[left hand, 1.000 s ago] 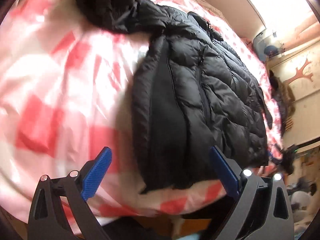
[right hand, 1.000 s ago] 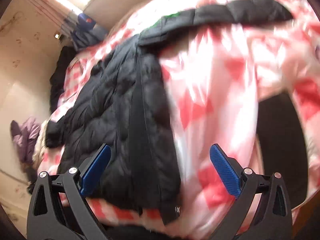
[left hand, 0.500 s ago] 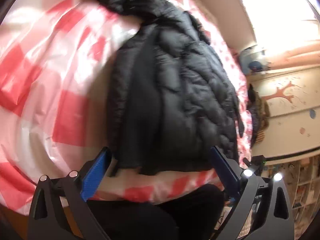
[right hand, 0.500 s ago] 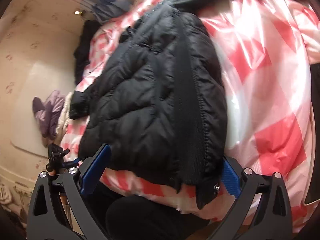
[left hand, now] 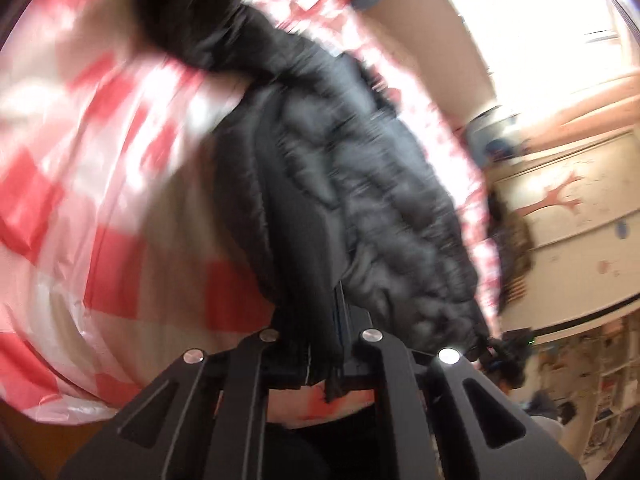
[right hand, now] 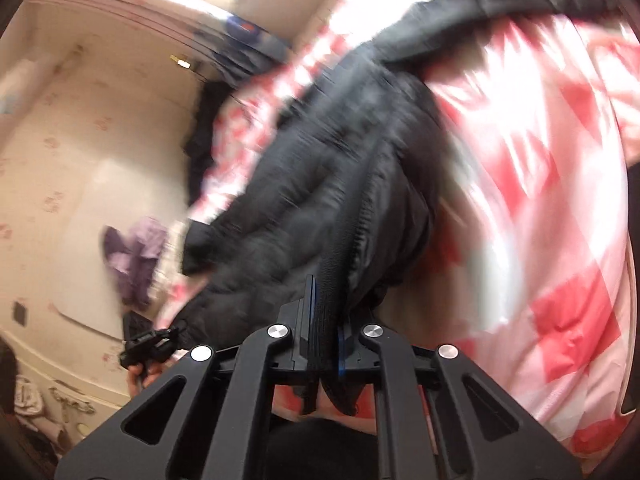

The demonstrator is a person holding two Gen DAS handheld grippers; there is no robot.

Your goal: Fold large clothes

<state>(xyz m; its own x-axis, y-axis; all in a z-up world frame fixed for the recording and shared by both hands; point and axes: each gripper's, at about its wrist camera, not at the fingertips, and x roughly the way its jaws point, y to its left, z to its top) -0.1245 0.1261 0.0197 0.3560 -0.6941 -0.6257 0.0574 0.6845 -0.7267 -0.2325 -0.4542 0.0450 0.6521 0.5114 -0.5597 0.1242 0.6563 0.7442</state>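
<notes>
While both frames blur:
Left gripper (left hand: 320, 320): jaws just closed, pinching black puffer jacket (left hand: 360, 184) hem.
Right gripper (right hand: 324, 320): just closed, likewise pinching the jacket hem (right hand: 328, 208).
Right view only: purple garment (right hand: 136, 256), far left.

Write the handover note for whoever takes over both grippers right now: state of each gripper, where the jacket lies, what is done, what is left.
Left gripper: jaws have just closed, shut on the hem of the black puffer jacket.
Right gripper: jaws have just closed, shut on the hem too, at the dark front strip.
Jacket: stretched out on the red-and-white checked quilt, near end gathered up in both grips.
Done: both hem grips taken.
Left: no fold shows yet; probably carry the hem up toward the collar, lay it down, let go.
</notes>
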